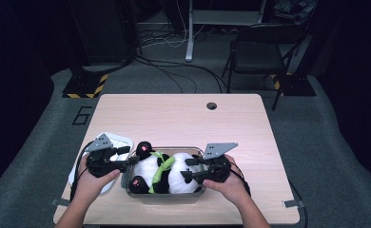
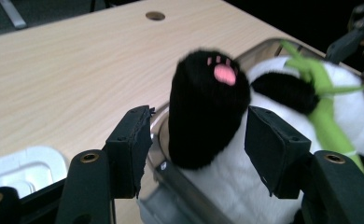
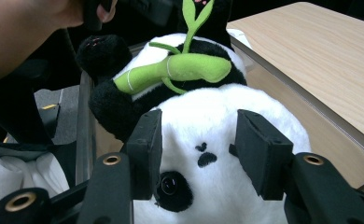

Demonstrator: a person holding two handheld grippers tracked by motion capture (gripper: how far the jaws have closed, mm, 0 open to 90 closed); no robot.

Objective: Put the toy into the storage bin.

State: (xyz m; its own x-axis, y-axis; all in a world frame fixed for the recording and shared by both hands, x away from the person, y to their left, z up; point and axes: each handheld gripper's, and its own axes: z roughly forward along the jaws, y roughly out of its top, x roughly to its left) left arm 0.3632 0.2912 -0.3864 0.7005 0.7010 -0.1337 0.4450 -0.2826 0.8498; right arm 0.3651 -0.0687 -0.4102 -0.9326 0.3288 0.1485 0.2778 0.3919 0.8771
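A black-and-white plush panda lies in a clear plastic bin near the table's front edge, hugging a green bamboo stalk. My left gripper reaches in from the bin's left end. In the left gripper view its jaws stand open around the panda's black foot with the pink paw pad; a gap shows at the left pad. My right gripper is on the panda's white head. Its pads press into the plush on both sides, above the nose and eye.
A white lid or tray lies left of the bin, under my left hand. The wooden table has a round cable hole at the back. A folding chair and cables are on the floor beyond.
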